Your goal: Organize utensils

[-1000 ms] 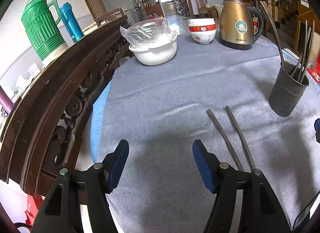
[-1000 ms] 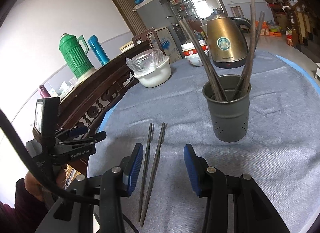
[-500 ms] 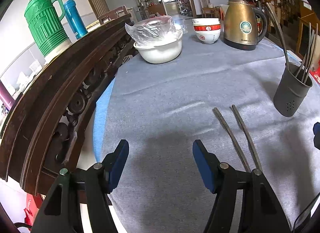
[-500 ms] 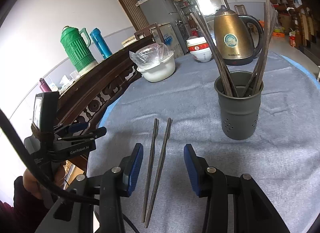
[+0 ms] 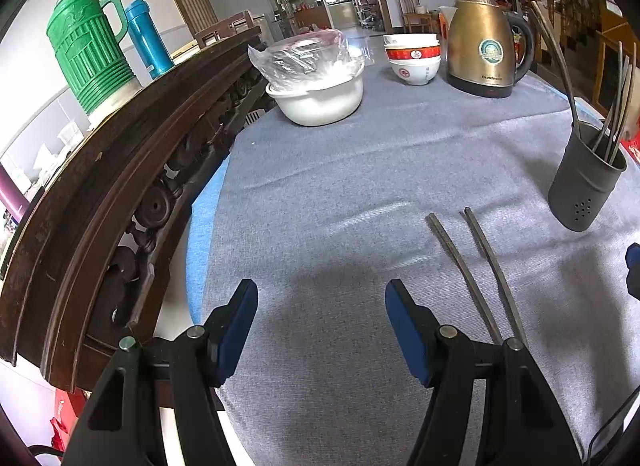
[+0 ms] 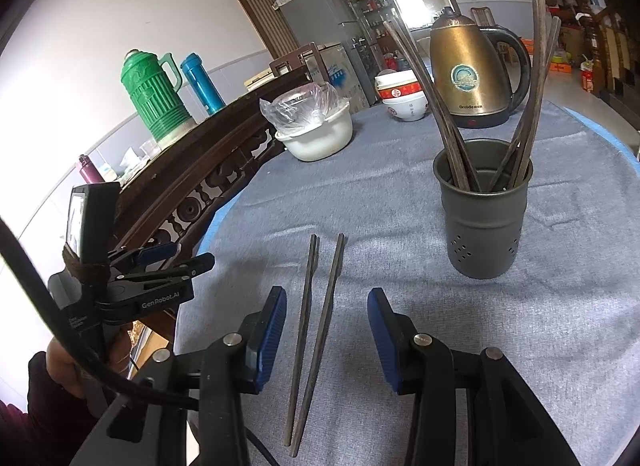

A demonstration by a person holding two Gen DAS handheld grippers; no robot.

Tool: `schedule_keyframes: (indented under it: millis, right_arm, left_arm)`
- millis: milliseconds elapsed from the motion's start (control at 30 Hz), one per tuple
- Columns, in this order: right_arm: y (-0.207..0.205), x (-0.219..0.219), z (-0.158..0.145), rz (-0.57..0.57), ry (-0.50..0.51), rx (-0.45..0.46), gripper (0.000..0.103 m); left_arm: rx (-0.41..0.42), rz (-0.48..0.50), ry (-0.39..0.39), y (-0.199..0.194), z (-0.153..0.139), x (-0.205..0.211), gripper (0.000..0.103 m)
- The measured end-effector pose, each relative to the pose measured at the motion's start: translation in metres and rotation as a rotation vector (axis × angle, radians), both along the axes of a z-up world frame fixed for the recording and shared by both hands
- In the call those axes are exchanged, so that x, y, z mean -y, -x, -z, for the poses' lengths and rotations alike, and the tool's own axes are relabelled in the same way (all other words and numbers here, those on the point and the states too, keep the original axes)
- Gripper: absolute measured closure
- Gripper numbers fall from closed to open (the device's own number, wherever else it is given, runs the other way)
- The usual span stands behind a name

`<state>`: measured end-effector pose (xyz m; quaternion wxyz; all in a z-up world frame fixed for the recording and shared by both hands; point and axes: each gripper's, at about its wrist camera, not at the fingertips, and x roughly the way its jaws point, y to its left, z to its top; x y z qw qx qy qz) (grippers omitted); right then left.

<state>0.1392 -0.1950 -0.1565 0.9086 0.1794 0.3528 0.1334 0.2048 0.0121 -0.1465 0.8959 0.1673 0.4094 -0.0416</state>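
A grey cloth [image 6: 400,193] covers the round table, with a blue edge showing along its rim and a carved dark wooden rail [image 5: 104,201] curving along the left side. On that cloth lie two loose chopsticks [image 6: 316,330], side by side, their long axes running from the person's near edge away toward the middle of the table. They are close at the near ends and spread slightly at the far ends, not quite parallel.

The right gripper [image 6: 327,340] hovers directly over them with its blue pads spread wide, one pad on either side of the pair, so the sticks run up through the gap; whether the pads touch the cloth I cannot tell. The left gripper [image 5: 322,326] is also spread wide and holds nothing, and in its view the pair [image 5: 476,274] lies just beside its right finger, outside the gap.

Ahead and to the right of the loose pair stands a dark grey holder [image 6: 484,209], upright, with small holes near its base and several more chopsticks leaning out of it in different directions. Farther back sit a white basin [image 6: 320,137] covered in clear plastic, stacked red-and-white bowls [image 6: 402,99] and a brass-coloured kettle [image 6: 468,69]. Behind the rail stand a green thermos [image 6: 154,97] and a blue flask [image 6: 202,83].
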Motion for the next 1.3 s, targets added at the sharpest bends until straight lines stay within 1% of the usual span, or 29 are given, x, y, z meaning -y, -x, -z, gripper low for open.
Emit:
schedule_keyframes:
  millis: [767, 1300]
  right_arm:
    - [0.0006, 0.0, -0.0016, -0.004, -0.004, 0.004, 0.057]
    - [0.0008, 0.001, 0.0022, 0.004, -0.01, -0.006, 0.057]
  left_arm:
    - [-0.002, 0.006, -0.013, 0.0006, -0.0018, 0.0014, 0.036]
    - [-0.012, 0.003, -0.018, 0.0009, 0.0032, 0.0006, 0.036]
